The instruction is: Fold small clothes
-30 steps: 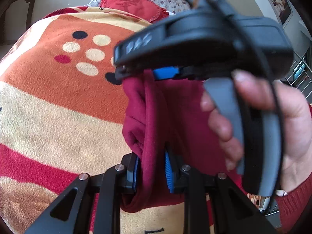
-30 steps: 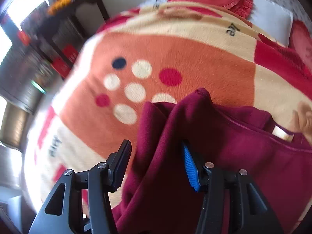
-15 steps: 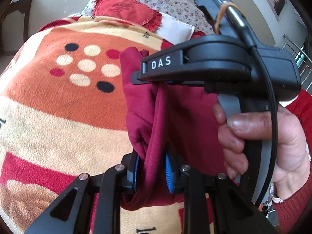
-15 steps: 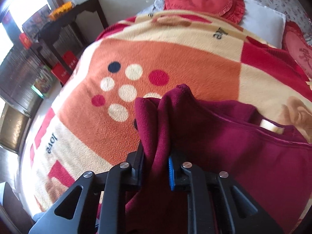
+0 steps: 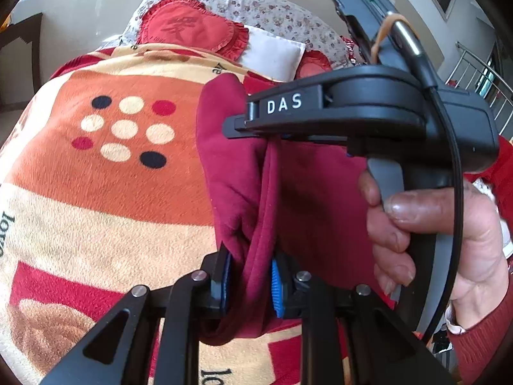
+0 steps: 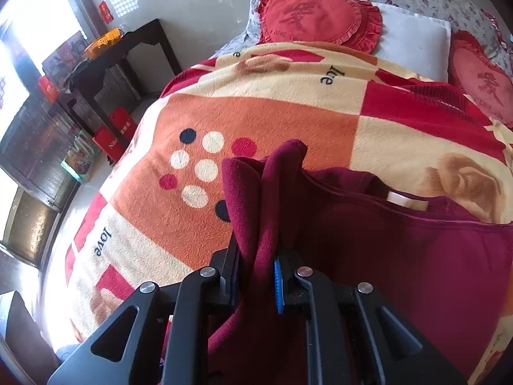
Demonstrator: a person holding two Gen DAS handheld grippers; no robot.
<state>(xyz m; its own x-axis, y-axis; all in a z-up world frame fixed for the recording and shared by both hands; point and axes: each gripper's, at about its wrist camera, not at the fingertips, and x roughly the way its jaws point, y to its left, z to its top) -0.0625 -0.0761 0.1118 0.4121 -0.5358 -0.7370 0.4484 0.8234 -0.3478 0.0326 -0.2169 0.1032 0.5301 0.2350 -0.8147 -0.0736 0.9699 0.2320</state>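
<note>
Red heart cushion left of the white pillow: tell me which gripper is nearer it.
Right. The right gripper clamps the maroon garment farther up the bed, between the left gripper and the red heart cushion; the left gripper holds the same garment lower down, behind it.

The maroon garment (image 6: 400, 250) is soft, matt knit cloth. The blanket (image 6: 272, 112) under it is fuzzy fleece. The right gripper (image 5: 253, 125) is smooth black plastic with steel rivets.

left claw (image 5: 248, 284) — clamped on cloth; right claw (image 6: 256, 284) — clamped on cloth, hand-held (image 5: 449, 240)
</note>
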